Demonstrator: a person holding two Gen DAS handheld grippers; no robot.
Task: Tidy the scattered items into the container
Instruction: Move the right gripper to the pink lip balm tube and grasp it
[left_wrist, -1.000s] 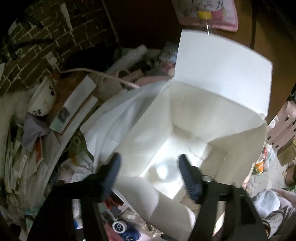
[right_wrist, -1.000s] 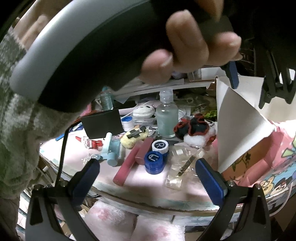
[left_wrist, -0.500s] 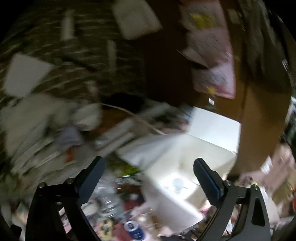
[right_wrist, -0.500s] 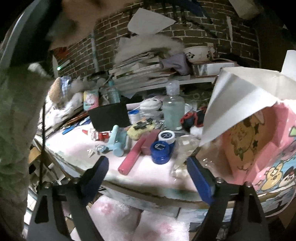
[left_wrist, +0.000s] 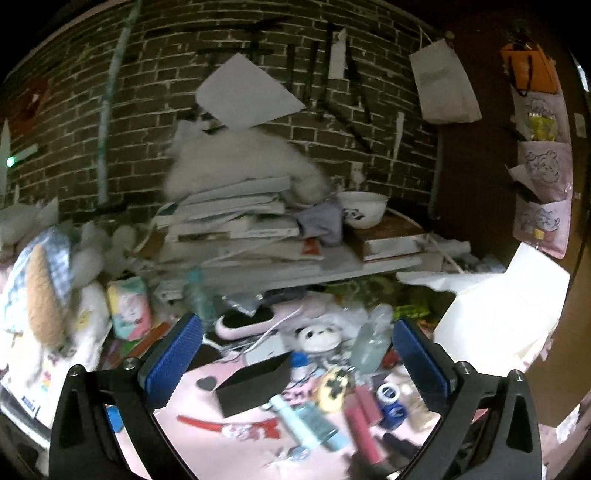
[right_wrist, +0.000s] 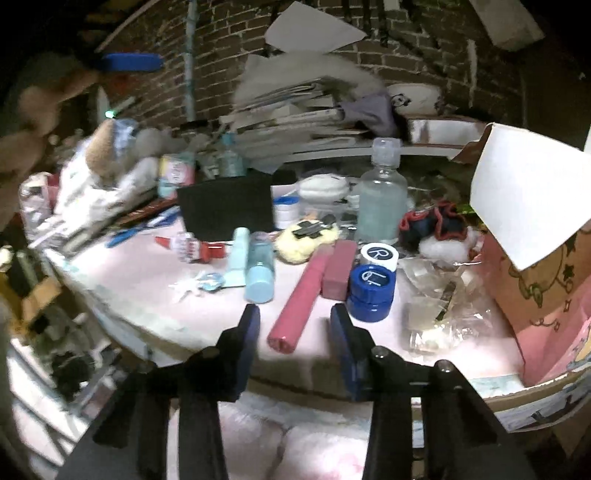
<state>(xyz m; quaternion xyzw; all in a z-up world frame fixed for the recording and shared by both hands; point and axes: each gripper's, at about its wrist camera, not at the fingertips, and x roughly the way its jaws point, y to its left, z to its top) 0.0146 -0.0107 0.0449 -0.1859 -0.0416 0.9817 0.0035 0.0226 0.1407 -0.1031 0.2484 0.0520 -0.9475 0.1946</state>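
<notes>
Small items lie scattered on a pink table top. In the right wrist view a long pink tube (right_wrist: 299, 295) lies beside a blue lens case (right_wrist: 371, 288) and a light blue bottle (right_wrist: 260, 266). My right gripper (right_wrist: 295, 325) is closing, with the tube's near end between its jaws, and the pads do not touch it. The white box (left_wrist: 498, 325) stands open at the right, and its flap (right_wrist: 524, 199) rises over a pink cartoon side. My left gripper (left_wrist: 297, 360) hovers above the clutter, its jaws opening wide with nothing between them.
A black box (left_wrist: 255, 384), a clear bottle (right_wrist: 382, 199), a yellow sponge (right_wrist: 306, 240) and a red hair clip (right_wrist: 192, 247) crowd the middle. Stacked books and a bowl (left_wrist: 364, 208) sit at the back against a brick wall. Crinkled clear wrapping (right_wrist: 439, 306) lies by the box.
The left view swung from inside the white box to the cluttered table, and its jaws widened. The right gripper sank toward the pink tube and its jaws narrowed. The hand blocking the right view has gone.
</notes>
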